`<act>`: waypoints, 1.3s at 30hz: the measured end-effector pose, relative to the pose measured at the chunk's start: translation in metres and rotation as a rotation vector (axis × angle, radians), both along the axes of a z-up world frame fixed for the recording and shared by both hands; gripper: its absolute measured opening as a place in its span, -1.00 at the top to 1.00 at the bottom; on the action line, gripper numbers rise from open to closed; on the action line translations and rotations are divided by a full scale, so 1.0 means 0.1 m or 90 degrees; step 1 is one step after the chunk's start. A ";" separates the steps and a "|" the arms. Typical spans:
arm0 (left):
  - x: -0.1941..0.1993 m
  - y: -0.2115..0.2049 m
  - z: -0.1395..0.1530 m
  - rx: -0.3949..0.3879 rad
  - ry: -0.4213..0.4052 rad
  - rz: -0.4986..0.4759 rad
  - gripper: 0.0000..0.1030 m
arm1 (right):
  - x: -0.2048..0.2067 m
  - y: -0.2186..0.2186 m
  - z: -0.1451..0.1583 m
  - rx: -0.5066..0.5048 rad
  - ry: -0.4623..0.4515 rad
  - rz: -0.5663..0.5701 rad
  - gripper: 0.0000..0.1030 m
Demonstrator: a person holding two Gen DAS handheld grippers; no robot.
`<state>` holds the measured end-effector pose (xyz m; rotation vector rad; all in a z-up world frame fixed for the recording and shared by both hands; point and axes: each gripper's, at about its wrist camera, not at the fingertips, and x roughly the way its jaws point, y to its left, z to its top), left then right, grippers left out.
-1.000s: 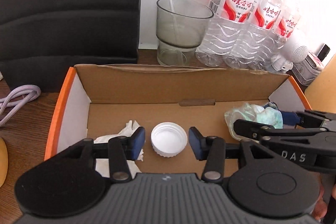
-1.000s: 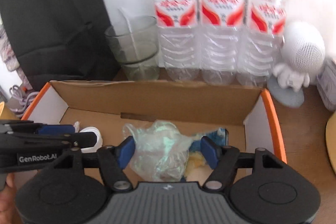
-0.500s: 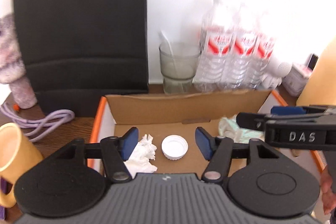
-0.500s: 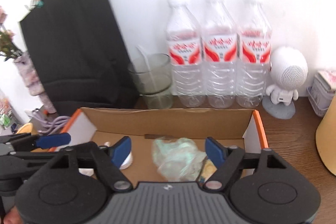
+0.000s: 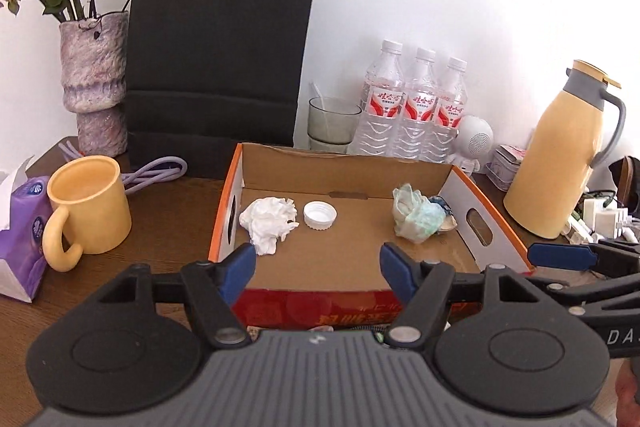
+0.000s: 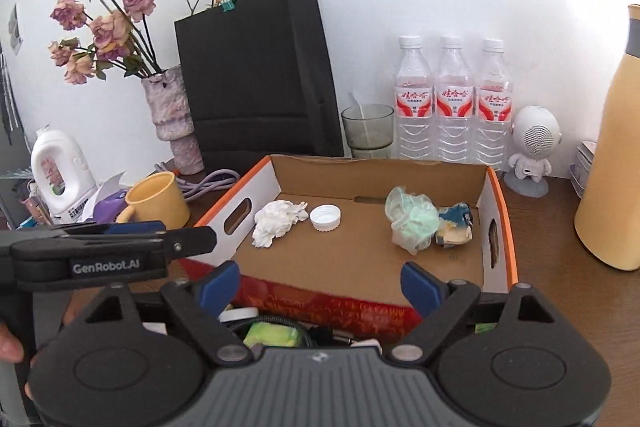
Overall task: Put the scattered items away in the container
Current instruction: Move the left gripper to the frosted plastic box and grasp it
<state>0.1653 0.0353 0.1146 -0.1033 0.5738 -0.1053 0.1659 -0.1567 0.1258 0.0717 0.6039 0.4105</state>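
Box (image 5: 472,187) of brown card with orange edges sits on the dark wood table (image 5: 168,223), and we see it from both claws. In the left wrist view, inside the box, a crumpled white tissue (image 5: 270,221) lies at about 9 o'clock from the middle of the floor, and a white bottle cap (image 5: 319,215) lies just beside it, toward 3 o'clock. A green and white plastic wad (image 5: 416,217) lies over at 3 o'clock, near the right wall, with a blue and yellow wrapper (image 5: 444,207) touching it on the far side. Our left gripper (image 5: 318,267) is above the near edge of the box. Its blue pads are apart and opening, and nothing is between them. Our right gripper (image 6: 320,285) is also above the near edge. Its pads are wide apart and opening too, with nothing in them. Outside the box, at 9 o'clock, stands a yellow mug (image 5: 90,205). At 12 o'clock stand three water bottles (image 5: 416,111) and a grey glass (image 5: 332,123). At 3 o'clock stands a tall yellow jug (image 5: 560,155). A black paper bag (image 5: 216,63) leans on the wall behind.
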 end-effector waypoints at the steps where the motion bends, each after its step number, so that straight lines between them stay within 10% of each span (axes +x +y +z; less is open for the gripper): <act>1: -0.06 -0.02 0.01 0.000 -0.007 0.000 -0.40 | -0.11 -0.03 -0.03 0.015 -0.001 -0.007 -0.70; 12: -0.96 0.21 -0.32 -0.003 -0.006 0.030 -0.58 | -0.63 -0.28 -0.51 0.034 0.030 -0.036 -0.63; 19: -0.88 0.35 -0.78 -0.021 0.083 0.044 -0.63 | -0.70 -0.09 -0.75 -0.002 0.028 -0.026 -0.50; 28: -0.58 0.24 -0.78 0.005 0.057 0.084 -0.78 | -0.98 0.12 -0.64 -0.010 -0.061 0.033 -0.36; 39: -0.78 0.57 -0.79 0.022 0.083 0.103 -0.72 | -0.51 0.54 -0.65 -0.037 -0.030 0.051 -0.24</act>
